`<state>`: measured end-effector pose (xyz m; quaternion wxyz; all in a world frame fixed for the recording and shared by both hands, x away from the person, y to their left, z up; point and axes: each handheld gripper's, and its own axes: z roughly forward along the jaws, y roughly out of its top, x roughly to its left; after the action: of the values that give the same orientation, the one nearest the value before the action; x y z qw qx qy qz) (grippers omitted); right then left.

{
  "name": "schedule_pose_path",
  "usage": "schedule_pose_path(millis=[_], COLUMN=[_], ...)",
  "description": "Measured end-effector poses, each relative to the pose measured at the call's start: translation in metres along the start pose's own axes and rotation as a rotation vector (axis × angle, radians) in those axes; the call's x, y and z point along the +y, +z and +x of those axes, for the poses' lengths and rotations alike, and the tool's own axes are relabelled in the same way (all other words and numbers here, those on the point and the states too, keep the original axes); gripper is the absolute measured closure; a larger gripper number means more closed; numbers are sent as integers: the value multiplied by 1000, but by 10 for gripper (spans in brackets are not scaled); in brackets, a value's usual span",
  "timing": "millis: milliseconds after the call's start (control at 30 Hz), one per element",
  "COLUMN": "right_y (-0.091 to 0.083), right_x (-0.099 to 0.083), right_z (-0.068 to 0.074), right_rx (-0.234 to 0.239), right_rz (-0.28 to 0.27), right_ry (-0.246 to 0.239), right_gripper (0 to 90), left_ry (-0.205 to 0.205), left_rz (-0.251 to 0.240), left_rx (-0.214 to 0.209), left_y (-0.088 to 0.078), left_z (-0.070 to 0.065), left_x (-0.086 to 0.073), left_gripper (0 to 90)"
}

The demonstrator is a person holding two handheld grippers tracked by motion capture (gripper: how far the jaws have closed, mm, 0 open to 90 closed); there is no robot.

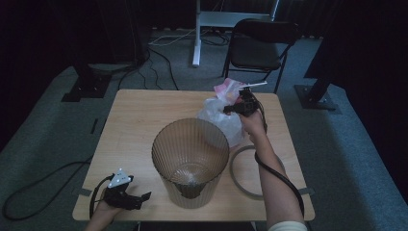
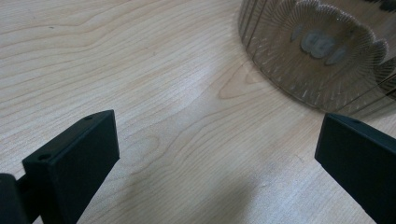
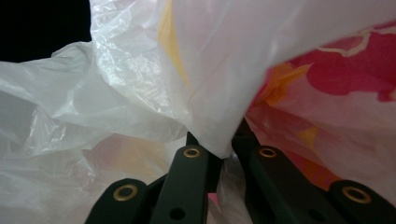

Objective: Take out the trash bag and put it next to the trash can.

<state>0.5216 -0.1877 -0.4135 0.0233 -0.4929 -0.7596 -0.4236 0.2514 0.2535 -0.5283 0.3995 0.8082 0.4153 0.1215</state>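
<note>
At two o'clock on the table [image 1: 134, 120], the right gripper [image 1: 234, 109] pinches a fold of the white plastic bag [image 1: 219, 118] between nearly closed jaws, just behind the ribbed bin [image 1: 190, 161]. Down at seven o'clock the left gripper [image 1: 139, 198] rests, jaws spread wide over bare wood.

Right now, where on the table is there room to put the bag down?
The widest bare wood is the far left of the table, beside the ribbed bin. A smaller patch lies between the bin and the left gripper. The right side is crowded: plastic bag, right gripper and grey ring.
</note>
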Motion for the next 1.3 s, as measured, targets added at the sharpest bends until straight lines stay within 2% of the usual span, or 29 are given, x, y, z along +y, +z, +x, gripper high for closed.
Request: schedule_pose_path(millis=[233, 433, 567, 633, 833, 1133, 1300], right_y=[8, 1, -4, -7, -15, -23, -32], right_x=[-8, -5, -4, -5, -8, -17, -23], right_z=[-4, 0, 4, 4, 4, 1, 2], right_rx=[8, 29, 14, 7, 5, 0, -54], right_rz=[24, 15, 25, 17, 5, -23, -50], right_ry=[8, 8, -8, -2, 20, 30, 26], right_gripper=[835, 624, 506, 418, 241, 148, 121], left_ry=[-4, -3, -3, -3, -2, -7, -7], left_rz=[-2, -2, -2, -2, -1, -4, -4], left_rx=[2, 1, -1, -1, -4, -9, -10], left_y=[0, 0, 0, 0, 0, -1, -1], left_z=[0, 0, 0, -1, -1, -1, -1], left_x=[0, 0, 0, 0, 0, 0, 1], left_gripper=[0, 0, 0, 0, 0, 0, 0])
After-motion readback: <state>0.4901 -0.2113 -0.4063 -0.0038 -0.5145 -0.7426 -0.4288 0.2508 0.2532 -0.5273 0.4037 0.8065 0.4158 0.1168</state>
